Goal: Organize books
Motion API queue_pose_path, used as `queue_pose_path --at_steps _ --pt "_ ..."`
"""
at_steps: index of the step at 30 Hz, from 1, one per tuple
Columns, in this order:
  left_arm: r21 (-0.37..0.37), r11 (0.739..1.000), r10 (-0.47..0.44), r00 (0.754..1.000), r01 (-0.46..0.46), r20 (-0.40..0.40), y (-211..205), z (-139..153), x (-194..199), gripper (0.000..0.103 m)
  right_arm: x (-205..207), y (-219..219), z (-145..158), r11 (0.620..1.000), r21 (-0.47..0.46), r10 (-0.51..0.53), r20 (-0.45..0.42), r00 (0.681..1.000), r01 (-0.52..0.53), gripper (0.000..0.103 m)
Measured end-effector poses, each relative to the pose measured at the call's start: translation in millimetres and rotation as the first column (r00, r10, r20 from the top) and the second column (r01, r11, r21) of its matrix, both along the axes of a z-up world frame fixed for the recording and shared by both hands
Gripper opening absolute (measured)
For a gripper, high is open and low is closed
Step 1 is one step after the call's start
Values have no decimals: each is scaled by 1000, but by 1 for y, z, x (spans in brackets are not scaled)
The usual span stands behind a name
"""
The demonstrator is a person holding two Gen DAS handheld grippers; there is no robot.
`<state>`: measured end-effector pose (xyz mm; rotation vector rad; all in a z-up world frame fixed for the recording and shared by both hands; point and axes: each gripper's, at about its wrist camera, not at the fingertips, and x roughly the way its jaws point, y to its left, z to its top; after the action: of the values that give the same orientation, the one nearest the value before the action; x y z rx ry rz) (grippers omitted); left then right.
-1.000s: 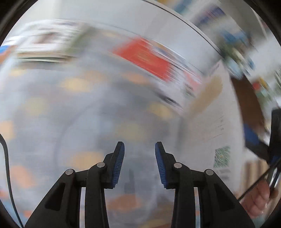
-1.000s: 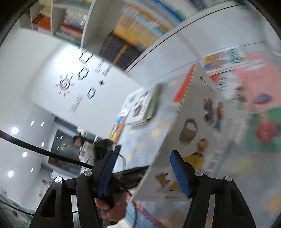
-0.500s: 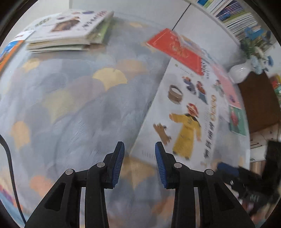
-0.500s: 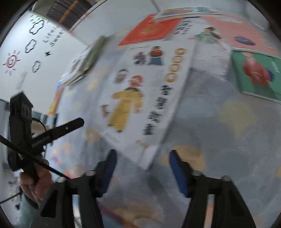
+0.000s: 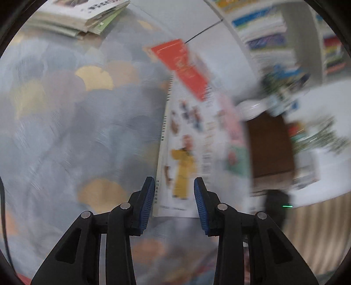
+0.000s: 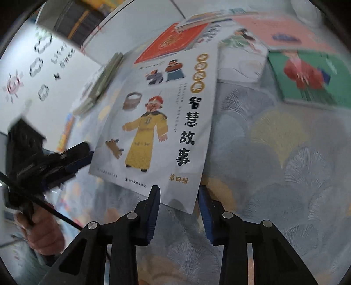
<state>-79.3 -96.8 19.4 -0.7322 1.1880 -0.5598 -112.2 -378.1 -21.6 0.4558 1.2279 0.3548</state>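
A white picture book with a yellow-robed figure [image 6: 158, 122] lies on the patterned tablecloth [image 6: 274, 153]. Its near corner sits between the fingers of my right gripper [image 6: 178, 210], which is open. In the left wrist view the same book [image 5: 184, 153] lies with its near edge just ahead of my open left gripper [image 5: 173, 201]. My left gripper also shows in the right wrist view [image 6: 72, 160] at the book's left edge. A red book [image 6: 173, 41], a green book [image 6: 311, 79] and a pink book [image 6: 291, 32] lie beyond.
A stack of books [image 5: 83, 15] lies at the far left of the table. Bookshelves [image 5: 274, 28] stand against the wall. A white vase [image 5: 254, 109] and a brown cabinet [image 5: 269, 144] are past the table's right edge.
The white book, held tilted up by my right gripper a second ago, now lies flat on the table. My left gripper has come up to the book's near edge.
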Motion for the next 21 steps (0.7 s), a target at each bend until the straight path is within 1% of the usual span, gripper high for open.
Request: queue_pose_path --at_steps 1,2,3,5,6,7,8,10,11,13,15,16,17,18,20,21 --pt "-25 1000 8 1000 -8 -8 0 -1 -1 33 0 -6 -3 999 36 -5 -8 1000 5 35" --pt "-26 1000 17 1000 -17 -17 -1 -4 -2 33 1 -8 -4 999 51 -6 -12 1000 7 35" --pt "-2 1000 21 1000 -21 -16 -3 -6 -3 33 1 -9 -5 998 57 -6 -15 1000 7 35" --pt "75 997 18 1000 -16 -21 -14 -12 -3 24 3 -4 -4 999 43 6 -11 1000 -6 35" --pt "100 995 10 1000 -8 -19 -20 -13 -2 19 2 -3 -3 999 32 15 -6 1000 -15 35" --pt "135 991 -1 1000 2 -11 -28 -14 -2 16 3 0 -3 999 19 27 2 1000 -27 35" --pt "171 985 -13 1000 13 -2 -37 -14 0 15 3 1 -3 999 14 32 7 999 -32 35" --pt "204 979 -21 1000 17 15 -47 -14 1 12 4 1 -3 999 27 29 7 1000 -29 35" --pt "204 979 -19 1000 14 20 -51 -13 2 11 5 0 -5 999 40 25 2 1000 -25 35" --pt "165 986 -7 1000 3 23 -54 -11 5 10 0 -13 -5 996 94 12 -30 999 -9 35" --pt "78 997 3 1000 -4 11 -53 -6 9 10 2 -24 -8 986 166 -4 -79 997 17 36" --pt "26 1000 6 1000 -6 -2 -53 -6 13 10 3 -35 -11 974 224 -19 -114 993 44 39" --pt "-42 999 8 1000 -9 -21 -51 -6 16 10 2 -43 -13 960 269 -40 -132 990 75 42" --pt "-76 997 11 999 -13 -31 -52 -6 16 10 1 -51 -15 947 304 -61 -141 988 102 44" --pt "-138 990 7 999 -14 -50 -53 -6 18 10 -2 -68 -20 904 397 -105 -155 982 159 44" --pt "-152 988 6 998 -15 -57 -55 -6 18 10 -3 -75 -23 882 435 -117 -166 979 180 46"
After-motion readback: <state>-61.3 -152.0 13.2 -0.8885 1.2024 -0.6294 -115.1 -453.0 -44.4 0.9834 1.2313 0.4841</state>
